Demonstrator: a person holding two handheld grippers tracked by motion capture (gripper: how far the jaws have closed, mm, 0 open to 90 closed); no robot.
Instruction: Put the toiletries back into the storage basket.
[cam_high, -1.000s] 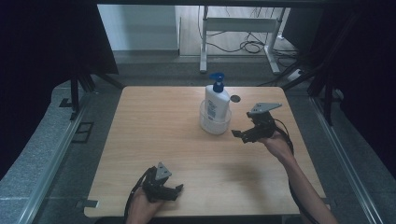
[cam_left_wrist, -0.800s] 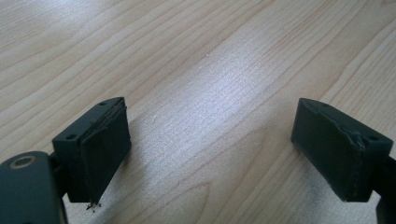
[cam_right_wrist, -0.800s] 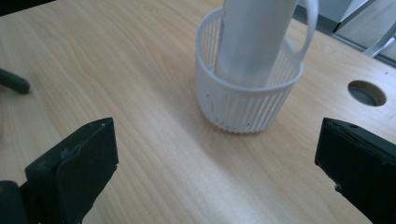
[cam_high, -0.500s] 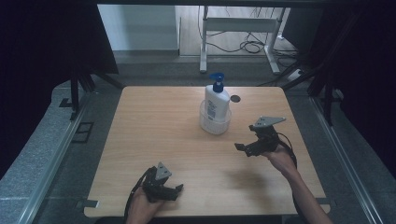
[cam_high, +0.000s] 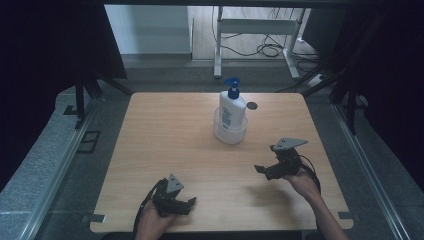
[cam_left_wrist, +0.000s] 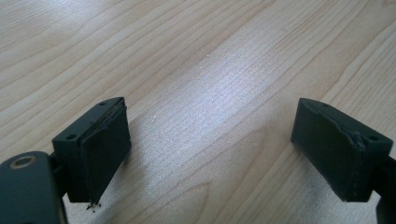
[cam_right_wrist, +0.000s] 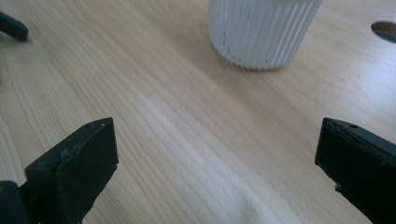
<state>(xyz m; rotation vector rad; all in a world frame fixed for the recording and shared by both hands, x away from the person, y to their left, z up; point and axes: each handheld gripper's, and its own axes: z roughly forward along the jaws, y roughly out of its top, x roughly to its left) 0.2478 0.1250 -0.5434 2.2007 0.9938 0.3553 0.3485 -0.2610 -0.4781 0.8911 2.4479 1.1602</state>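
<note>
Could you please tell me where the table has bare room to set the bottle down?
The whole left half of the table is bare, as is the strip between both grippers. The only crowded spot is far centre, where the bottle stands in its white cup.

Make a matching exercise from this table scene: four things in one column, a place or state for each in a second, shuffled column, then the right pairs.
Things:
1. pump bottle
2. ribbed white cup
3. left gripper
4. right gripper

Places or states:
A. open, low at the table's near edge
B. holds the bottle
C. open, near the table's right side, facing the cup
D. stands upright, blue pump on top

Pairs: 1-D, 2-B, 3-A, 4-C
</note>
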